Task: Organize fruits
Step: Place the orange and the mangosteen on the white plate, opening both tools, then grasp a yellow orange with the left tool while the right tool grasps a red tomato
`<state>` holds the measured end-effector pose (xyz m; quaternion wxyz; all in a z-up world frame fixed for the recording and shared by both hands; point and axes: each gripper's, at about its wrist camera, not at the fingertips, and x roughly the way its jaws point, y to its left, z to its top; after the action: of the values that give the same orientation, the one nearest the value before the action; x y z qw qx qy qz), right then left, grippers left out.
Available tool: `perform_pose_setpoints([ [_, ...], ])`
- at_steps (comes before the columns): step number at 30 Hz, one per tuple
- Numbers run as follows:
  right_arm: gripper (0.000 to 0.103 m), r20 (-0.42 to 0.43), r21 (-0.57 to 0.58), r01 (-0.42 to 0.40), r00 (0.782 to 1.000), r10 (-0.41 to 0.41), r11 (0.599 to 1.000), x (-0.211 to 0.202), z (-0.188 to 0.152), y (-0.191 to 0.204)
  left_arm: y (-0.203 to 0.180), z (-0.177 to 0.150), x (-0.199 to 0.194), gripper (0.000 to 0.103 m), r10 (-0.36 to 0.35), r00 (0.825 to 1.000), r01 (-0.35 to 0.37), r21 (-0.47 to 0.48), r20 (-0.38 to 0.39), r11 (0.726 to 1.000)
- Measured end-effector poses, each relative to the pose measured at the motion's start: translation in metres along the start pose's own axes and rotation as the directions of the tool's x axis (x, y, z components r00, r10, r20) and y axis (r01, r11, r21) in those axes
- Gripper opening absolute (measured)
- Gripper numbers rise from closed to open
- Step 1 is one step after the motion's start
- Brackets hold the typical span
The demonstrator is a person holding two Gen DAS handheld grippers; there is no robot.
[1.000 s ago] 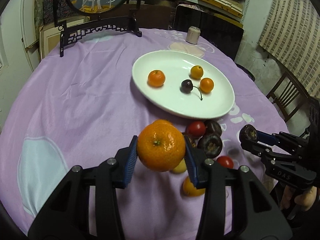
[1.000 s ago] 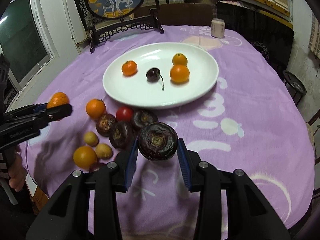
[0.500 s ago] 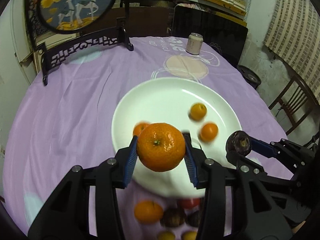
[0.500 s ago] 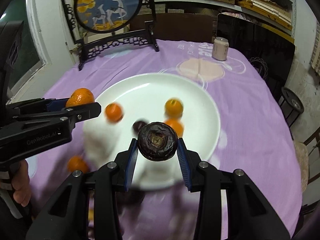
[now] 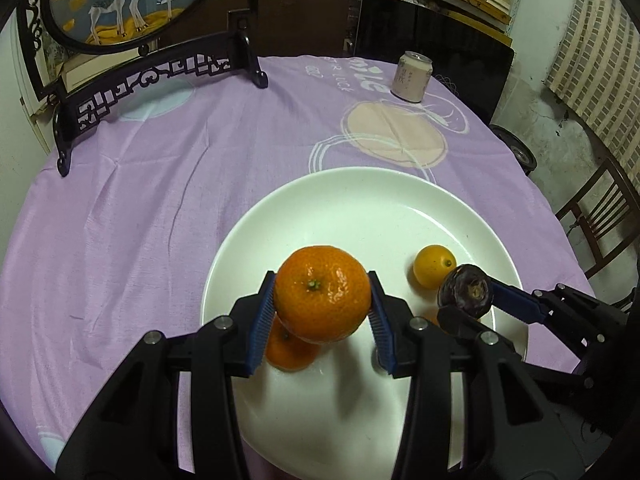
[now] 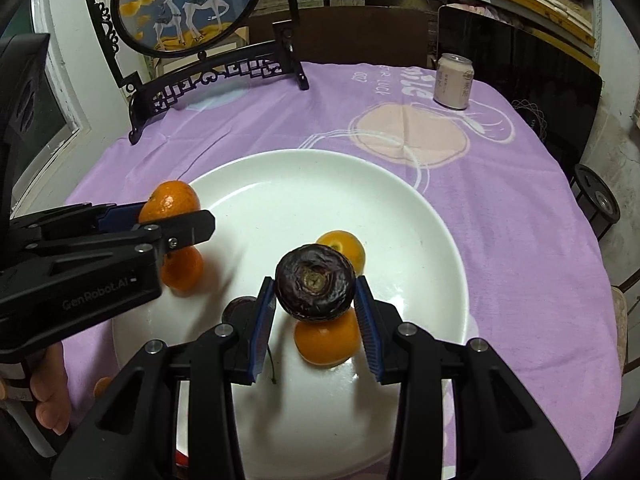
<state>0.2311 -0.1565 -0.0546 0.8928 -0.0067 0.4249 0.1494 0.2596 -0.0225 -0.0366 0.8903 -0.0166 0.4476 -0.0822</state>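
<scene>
My left gripper (image 5: 322, 306) is shut on a large mandarin (image 5: 323, 299) and holds it above the white plate (image 5: 360, 196), over a smaller orange (image 5: 290, 351). My right gripper (image 6: 315, 302) is shut on a dark wrinkled purple fruit (image 6: 315, 287) and holds it above the plate (image 6: 288, 176). In the right wrist view the left gripper (image 6: 176, 220) with its mandarin (image 6: 170, 202) is at the plate's left rim. In the left wrist view the right gripper (image 5: 466, 300) with the dark fruit (image 5: 466, 291) is at the right. On the plate lie small oranges (image 6: 326, 340) (image 6: 344, 246) (image 6: 182, 268) and a cherry (image 6: 236, 306), partly hidden.
A purple cloth (image 5: 160, 184) covers the round table. A drink can (image 5: 412, 77) stands at the far right. A black-framed round deer screen (image 6: 188, 4) stands at the far left. A wooden chair (image 5: 596, 216) is off the table's right side.
Both grippers have moved forward with their fruits, from over the loose fruit pile to above the plate. The pile has dropped out of view.
</scene>
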Motion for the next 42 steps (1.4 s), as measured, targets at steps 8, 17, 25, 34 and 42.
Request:
perform_pose_setpoints([
  [8,0.062,0.045,-0.017,0.051,0.998,-0.050,0.999,-0.018,-0.001,0.005,0.009,-0.001,-0.023,0.069,0.022,0.997,-0.018,-0.052,0.072,0.998],
  [17,0.063,0.083,-0.021,0.028,0.996,-0.026,0.999,-0.093,-0.063,0.014,0.016,-0.070,-0.126,0.077,0.010,0.977,0.003,-0.060,0.213,0.998],
  [25,0.063,0.082,-0.025,0.030,0.996,-0.028,0.999,-0.119,-0.090,0.030,0.018,-0.125,-0.159,0.077,0.025,0.976,-0.018,-0.034,0.215,0.999],
  [34,0.063,-0.022,-0.061,-0.011,1.000,0.010,0.998,-0.115,-0.134,0.041,0.028,-0.182,-0.155,0.077,0.007,0.993,-0.007,0.002,0.119,1.000],
  [42,0.063,-0.137,-0.044,-0.033,0.990,0.026,0.999,-0.091,-0.171,0.044,0.031,-0.223,-0.144,0.077,-0.050,0.998,0.049,0.040,0.023,0.998],
])
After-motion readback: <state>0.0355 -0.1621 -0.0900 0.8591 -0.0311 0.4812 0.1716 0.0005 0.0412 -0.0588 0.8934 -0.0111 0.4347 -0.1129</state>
